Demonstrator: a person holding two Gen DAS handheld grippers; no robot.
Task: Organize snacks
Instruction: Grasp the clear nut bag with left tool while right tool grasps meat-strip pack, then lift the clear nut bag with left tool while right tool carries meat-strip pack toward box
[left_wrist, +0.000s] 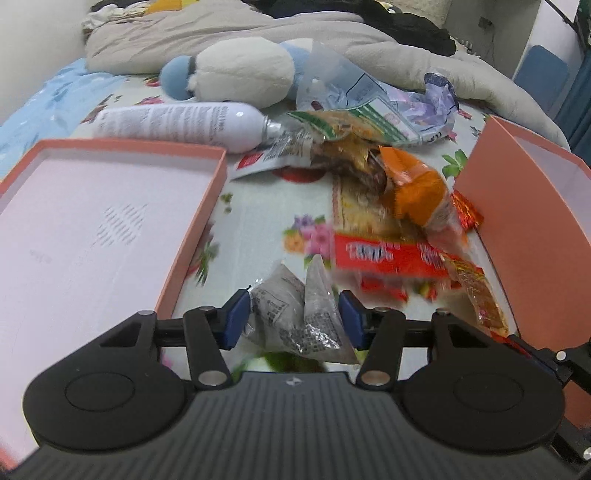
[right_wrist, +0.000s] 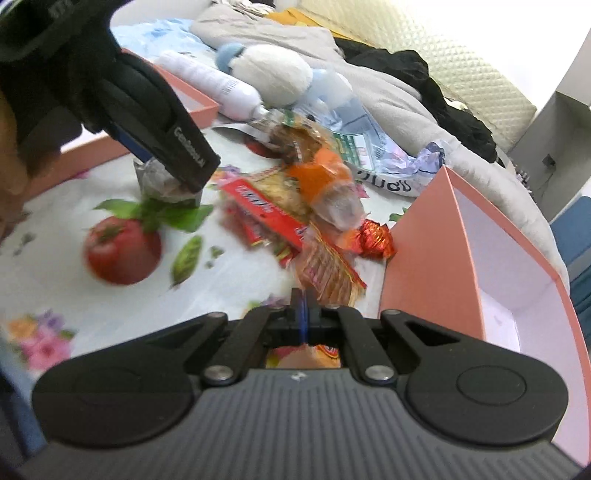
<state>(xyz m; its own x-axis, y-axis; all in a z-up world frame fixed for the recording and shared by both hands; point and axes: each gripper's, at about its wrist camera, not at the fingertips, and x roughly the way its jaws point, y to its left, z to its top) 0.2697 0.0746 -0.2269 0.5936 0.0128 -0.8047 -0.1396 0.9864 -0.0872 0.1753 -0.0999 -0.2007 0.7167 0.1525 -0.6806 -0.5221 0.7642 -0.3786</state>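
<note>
My left gripper (left_wrist: 293, 314) is shut on a grey crinkled snack packet (left_wrist: 295, 317) just above the floral sheet; it also shows in the right wrist view (right_wrist: 162, 181). My right gripper (right_wrist: 304, 314) is shut on a flat orange-red snack packet (right_wrist: 328, 273), beside the pink box. A pile of snacks lies ahead: a red bar pack (left_wrist: 388, 256), an orange packet (left_wrist: 417, 188) and a red foil candy (right_wrist: 376, 238). A shallow pink lid (left_wrist: 110, 221) lies left. A deeper pink box (right_wrist: 480, 258) stands right.
A white spray can (left_wrist: 177, 123), a white and blue plush toy (left_wrist: 240, 72), crumpled clear and purple wrappers (left_wrist: 424, 103) and a grey blanket (left_wrist: 369, 40) lie behind the pile. The sheet carries printed flowers and a tomato (right_wrist: 122, 251).
</note>
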